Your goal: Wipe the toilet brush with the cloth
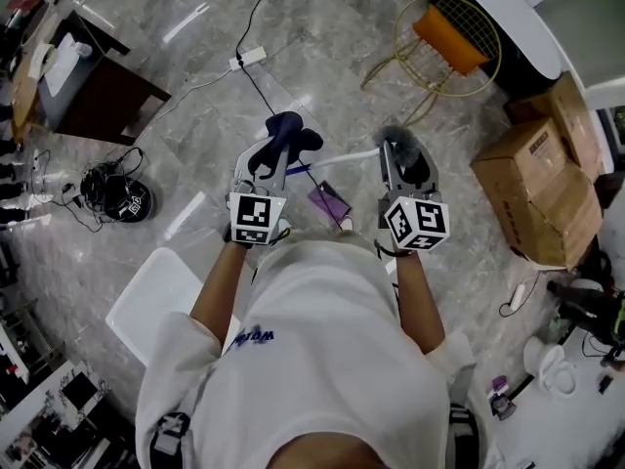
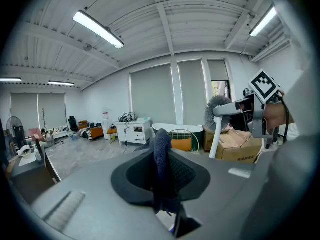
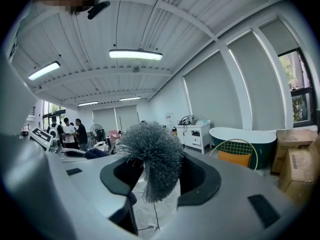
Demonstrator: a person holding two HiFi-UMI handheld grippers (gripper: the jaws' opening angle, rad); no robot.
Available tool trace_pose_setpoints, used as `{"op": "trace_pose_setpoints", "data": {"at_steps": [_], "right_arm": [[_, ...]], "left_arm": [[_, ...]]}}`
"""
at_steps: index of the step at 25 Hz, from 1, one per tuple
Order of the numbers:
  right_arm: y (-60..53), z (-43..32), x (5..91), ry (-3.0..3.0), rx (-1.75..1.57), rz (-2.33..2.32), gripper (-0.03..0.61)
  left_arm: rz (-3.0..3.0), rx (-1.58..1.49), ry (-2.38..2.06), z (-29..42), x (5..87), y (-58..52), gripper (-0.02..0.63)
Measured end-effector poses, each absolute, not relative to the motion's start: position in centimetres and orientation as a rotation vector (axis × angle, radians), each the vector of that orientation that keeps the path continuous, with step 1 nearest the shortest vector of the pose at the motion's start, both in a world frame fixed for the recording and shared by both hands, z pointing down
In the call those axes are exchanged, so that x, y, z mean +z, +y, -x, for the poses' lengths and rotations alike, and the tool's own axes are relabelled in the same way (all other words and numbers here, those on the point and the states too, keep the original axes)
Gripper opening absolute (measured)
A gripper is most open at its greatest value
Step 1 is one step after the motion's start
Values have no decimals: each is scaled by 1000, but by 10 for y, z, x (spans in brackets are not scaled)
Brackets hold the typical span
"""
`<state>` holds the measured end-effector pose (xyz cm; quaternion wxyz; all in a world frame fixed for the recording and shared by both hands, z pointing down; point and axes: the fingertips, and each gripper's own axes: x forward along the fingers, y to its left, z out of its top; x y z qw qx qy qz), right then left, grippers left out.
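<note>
In the head view my left gripper (image 1: 277,156) is shut on a dark blue cloth (image 1: 286,133) that bunches above its fingers. In the left gripper view the cloth (image 2: 161,156) hangs pinched between the jaws (image 2: 162,184). My right gripper (image 1: 402,160) is shut on the toilet brush, whose grey bristle head (image 1: 398,142) sits at the fingertips. Its white handle (image 1: 344,154) runs left towards the cloth. The right gripper view shows the bristle head (image 3: 151,159) filling the gap between the jaws (image 3: 152,179). From the left gripper view the brush head (image 2: 217,111) stands to the right, apart from the cloth.
A gold wire basket with an orange cushion (image 1: 447,39) stands on the marble floor ahead. Cardboard boxes (image 1: 539,191) are at the right, a dark table (image 1: 96,94) and tangled cables (image 1: 113,195) at the left. A white board (image 1: 161,299) and a purple item (image 1: 329,203) lie near the person's feet.
</note>
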<state>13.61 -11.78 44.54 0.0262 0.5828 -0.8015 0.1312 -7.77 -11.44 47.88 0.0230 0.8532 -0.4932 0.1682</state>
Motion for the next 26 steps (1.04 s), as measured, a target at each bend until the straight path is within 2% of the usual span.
{"op": "trace_pose_setpoints", "data": {"at_steps": [17, 26], "right_arm": [[-114, -137, 456, -2436, 448, -1799, 207], [-109, -114, 460, -2488, 476, -1711, 208]], "left_arm": [[-2659, 506, -1513, 80, 468, -112, 49], [-2642, 473, -1520, 84, 465, -111, 49]]}}
